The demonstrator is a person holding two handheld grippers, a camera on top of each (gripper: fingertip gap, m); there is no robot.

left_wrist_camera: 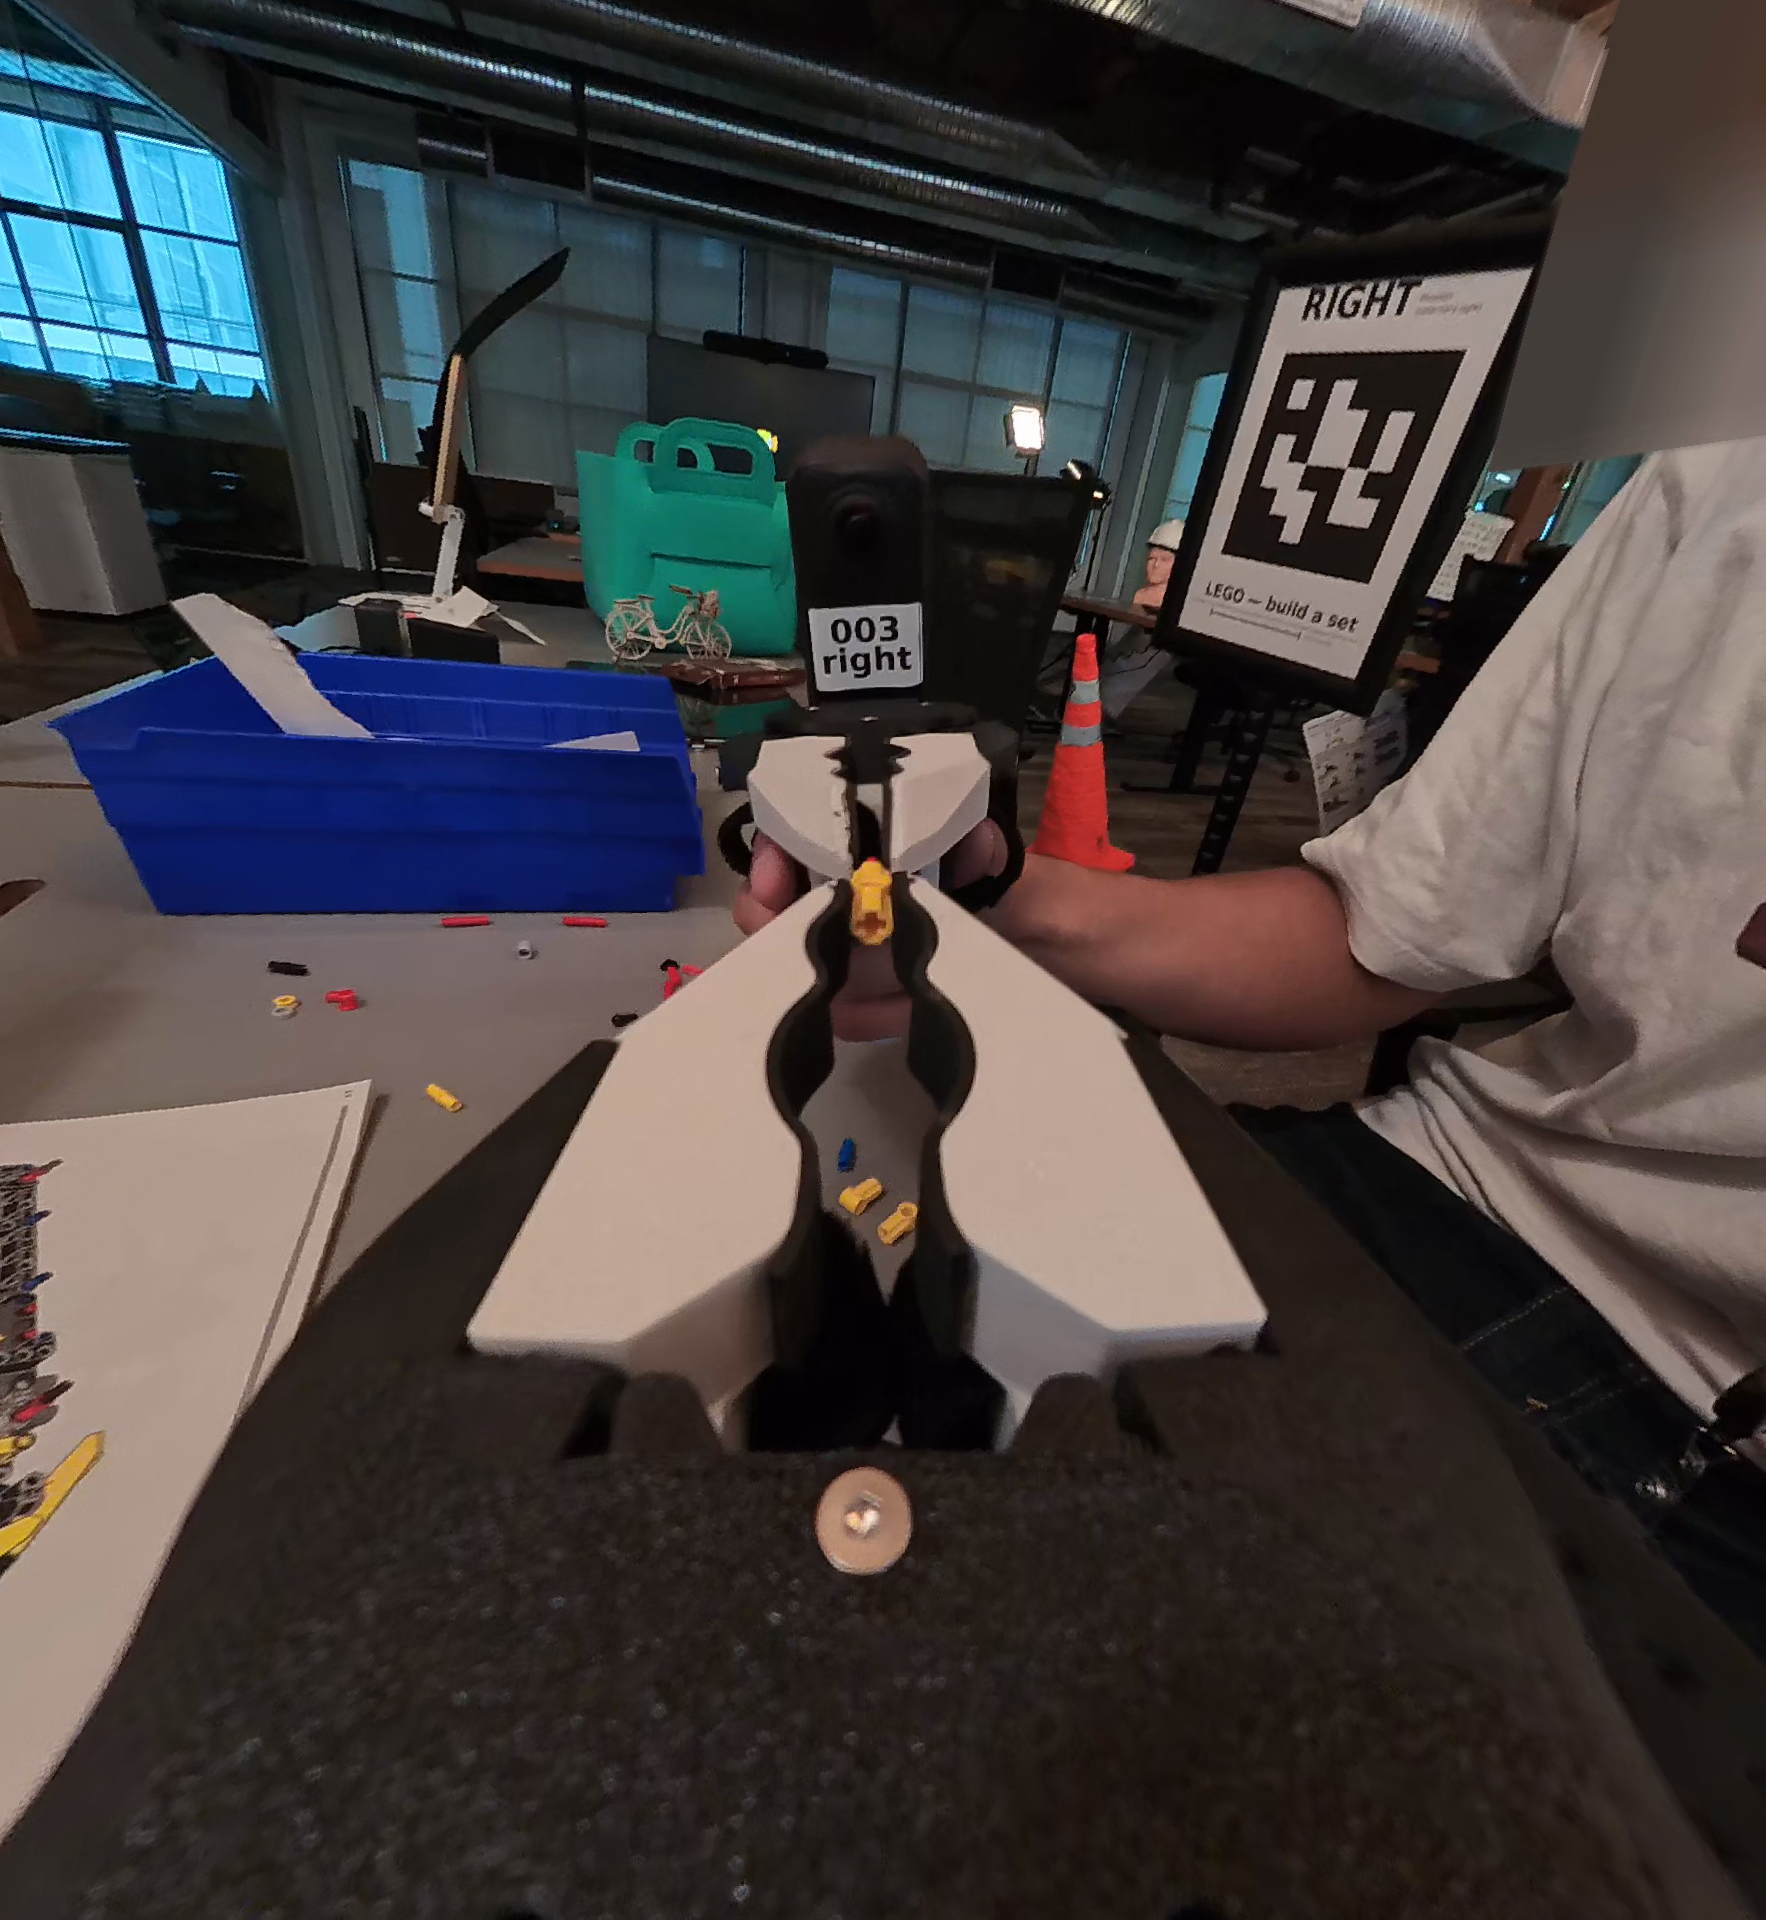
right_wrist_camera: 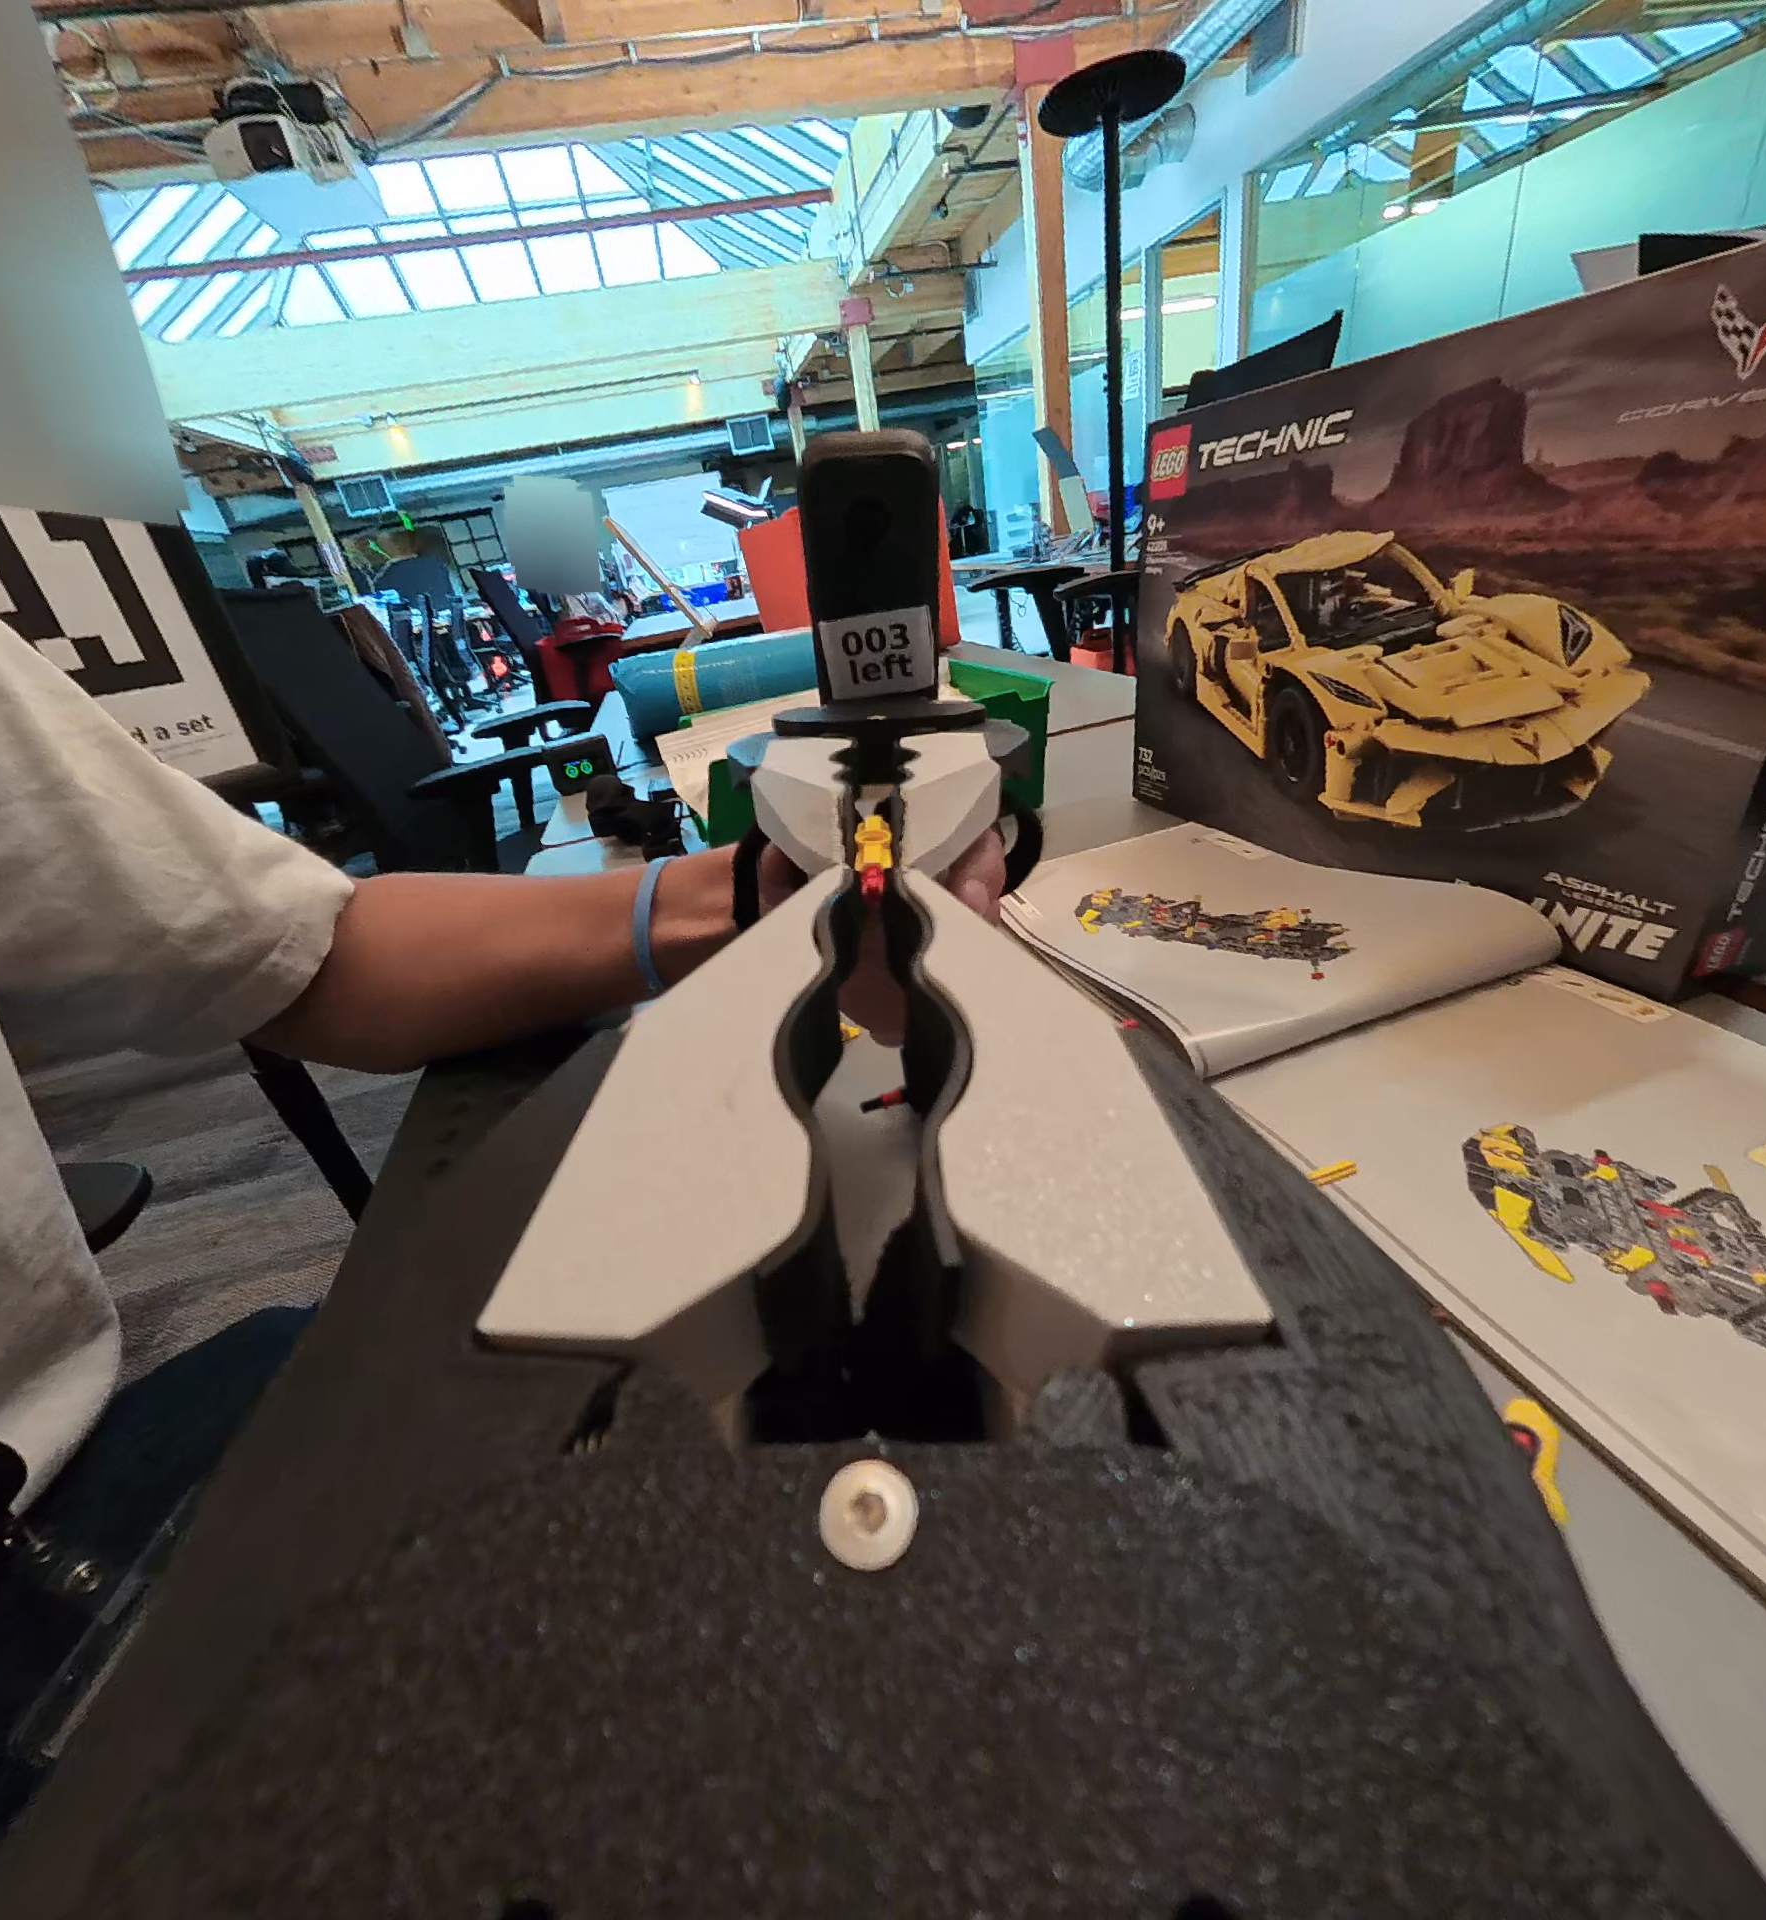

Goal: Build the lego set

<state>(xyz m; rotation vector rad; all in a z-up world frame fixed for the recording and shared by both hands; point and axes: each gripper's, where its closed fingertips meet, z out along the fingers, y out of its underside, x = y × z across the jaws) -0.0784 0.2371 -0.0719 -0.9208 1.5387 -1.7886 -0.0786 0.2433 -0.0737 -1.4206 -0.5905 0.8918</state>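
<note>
left wrist view: left gripper (left_wrist_camera: pixel 871 914), jaws drawn together at the tips and clamped on a small yellow connector (left_wrist_camera: pixel 871 902), held up off the table (left_wrist_camera: pixel 79 1029); right gripper (left_wrist_camera: pixel 866 821) faces it tip to tip, touching or nearly so. loose pins lie near the table's far edge by a blue bin (left_wrist_camera: pixel 391 790); more yellow pieces (left_wrist_camera: pixel 877 1210) show on the table through the finger gap; instruction booklet (left_wrist_camera: pixel 131 1299) at the near left edge. right wrist view: right gripper (right_wrist_camera: pixel 871 883), jaws together on what looks like a small red pin (right_wrist_camera: pixel 871 883), though it is too tiny to be sure; the yellow connector sits just beyond it in the opposite gripper (right_wrist_camera: pixel 874 821). set box (right_wrist_camera: pixel 1481 644) stands at the table's far right edge, open booklet before it. step in hand, by judgement: mating pin to connector in mid-air. next move calls for exact axial alignment and a straight push, both grips firm, or the pin may skew or drop.
</note>
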